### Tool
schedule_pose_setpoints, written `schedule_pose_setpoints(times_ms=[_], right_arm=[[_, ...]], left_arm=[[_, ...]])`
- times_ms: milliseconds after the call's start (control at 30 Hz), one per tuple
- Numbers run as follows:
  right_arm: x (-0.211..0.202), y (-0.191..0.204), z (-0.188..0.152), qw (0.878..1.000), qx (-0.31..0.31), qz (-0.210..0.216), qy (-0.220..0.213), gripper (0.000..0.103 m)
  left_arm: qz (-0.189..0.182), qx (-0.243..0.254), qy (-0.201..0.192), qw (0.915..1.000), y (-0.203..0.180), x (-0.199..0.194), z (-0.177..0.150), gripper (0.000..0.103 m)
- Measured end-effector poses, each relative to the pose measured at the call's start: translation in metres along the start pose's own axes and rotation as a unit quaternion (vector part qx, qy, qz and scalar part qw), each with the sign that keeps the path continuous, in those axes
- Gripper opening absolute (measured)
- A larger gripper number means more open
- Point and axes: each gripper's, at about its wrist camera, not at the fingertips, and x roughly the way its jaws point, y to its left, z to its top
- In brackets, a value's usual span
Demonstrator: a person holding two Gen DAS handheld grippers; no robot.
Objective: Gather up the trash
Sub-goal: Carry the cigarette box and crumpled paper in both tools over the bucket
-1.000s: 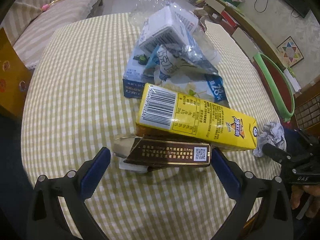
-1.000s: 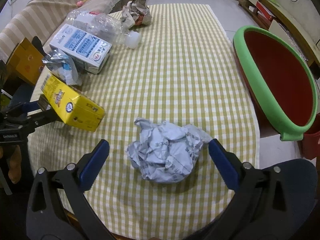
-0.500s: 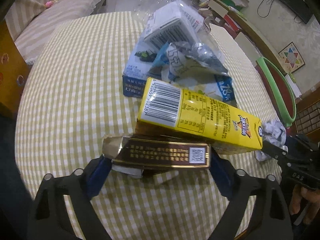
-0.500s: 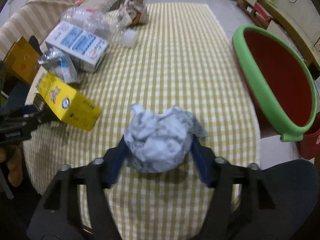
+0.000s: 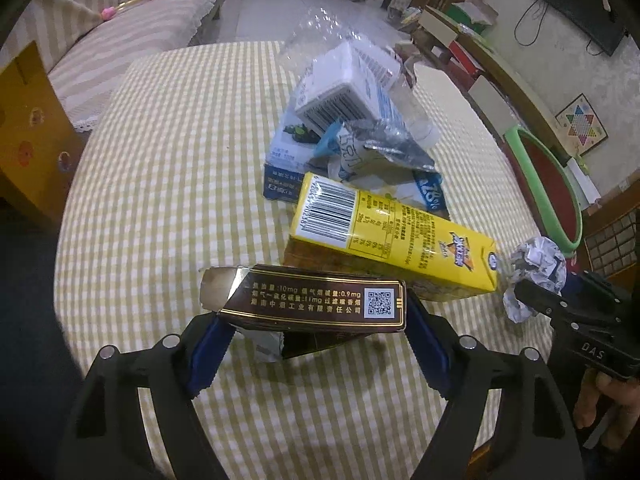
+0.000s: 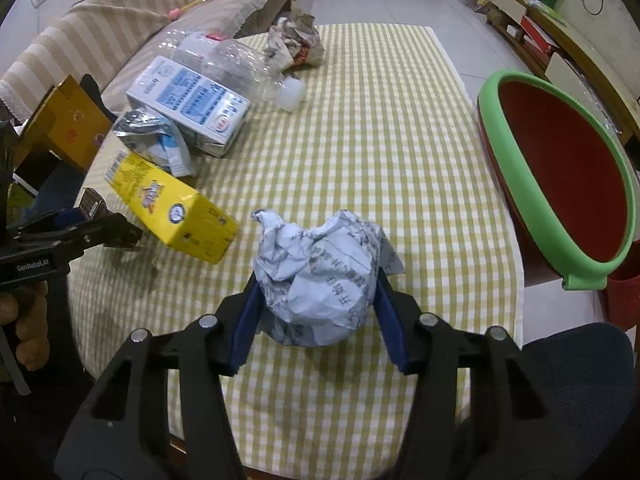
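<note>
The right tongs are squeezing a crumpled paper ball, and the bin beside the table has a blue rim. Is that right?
Almost. The right tongs are closing on the crumpled paper ball, which sits between their pads. But the bin beside the table has a green rim, not blue, with a red inside. The right wrist view shows it clearly.
</note>
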Motion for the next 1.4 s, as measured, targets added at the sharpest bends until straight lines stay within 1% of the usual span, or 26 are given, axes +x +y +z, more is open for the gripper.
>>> schedule_pose_setpoints(times_ms=[200,367,533,733,967,1133,1400], right_arm=[[-0.013,0.002,0.009,1.0,-0.001,0.008,-0.02,0.051],[-0.026,0.006,0.02,0.999,-0.002,0.014,-0.04,0.051],[-0.036,0.005,0.029,0.998,-0.004,0.017,-0.056,0.051],[-0.046,-0.005,0.041,0.997,0.002,0.016,-0.074,0.051],[-0.06,-0.03,0.052,0.995,0.019,0.007,-0.096,0.051],[-0.071,-0.056,0.058,0.993,0.037,-0.006,-0.111,0.051],[-0.091,-0.109,0.062,0.987,0.079,-0.029,-0.136,0.051]], left_arm=[[-0.002,-0.004,-0.015,0.9999,0.007,-0.026,-0.005,0.076],[-0.007,0.0,-0.029,0.9995,0.005,-0.047,0.001,0.076],[-0.01,0.01,-0.045,0.9989,-0.008,-0.063,0.012,0.076],[-0.013,0.022,-0.06,0.9978,-0.027,-0.072,0.03,0.076],[-0.023,0.045,-0.068,0.9964,-0.058,-0.074,0.049,0.076],[-0.035,0.061,-0.074,0.9948,-0.085,-0.073,0.067,0.076],[-0.064,0.101,-0.082,0.9894,-0.146,-0.067,0.095,0.076]])
